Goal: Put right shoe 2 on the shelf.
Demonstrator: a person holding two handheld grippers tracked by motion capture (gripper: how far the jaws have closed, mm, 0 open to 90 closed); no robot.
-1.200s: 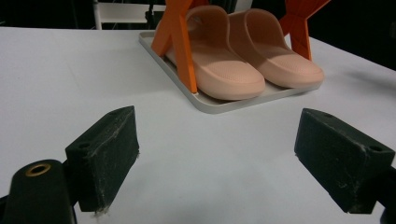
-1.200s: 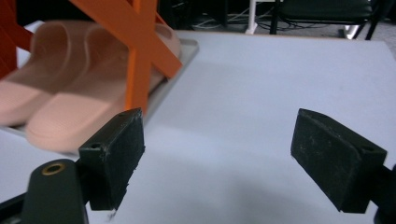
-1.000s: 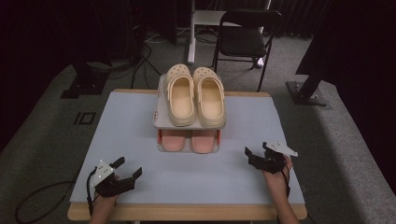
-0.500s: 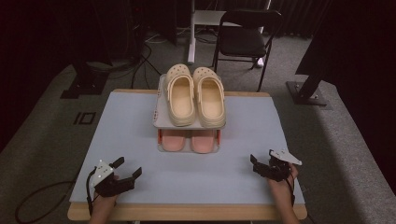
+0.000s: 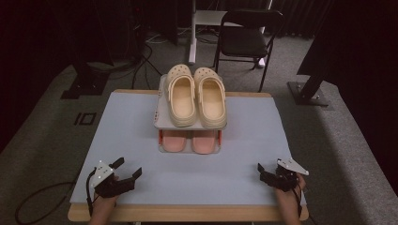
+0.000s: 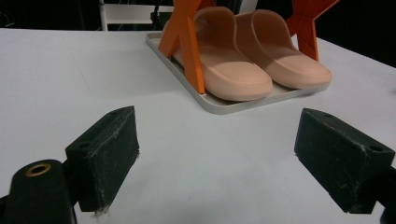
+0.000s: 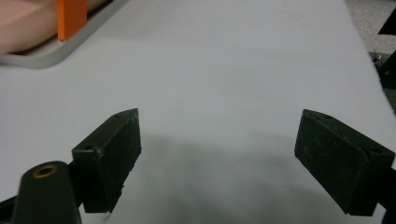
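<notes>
Black tools are waiting wide apart at the near edge of the pale blue counter (image 5: 244,178).

Left tool (image 5: 123,171) is sitting at 7 o'clock, its pads parted and gripping nothing; right tool (image 5: 266,172) is sitting at 5 o'clock, likewise spread and gripping nothing. Ahead at 12 o'clock, well apart from both, pink slippers (image 6: 243,60) are lying side by side on the grey lower tray (image 6: 219,103) of a rack with orange legs (image 6: 189,39), while cream clogs (image 5: 196,96) are resting on the upper tray (image 5: 160,105).
</notes>
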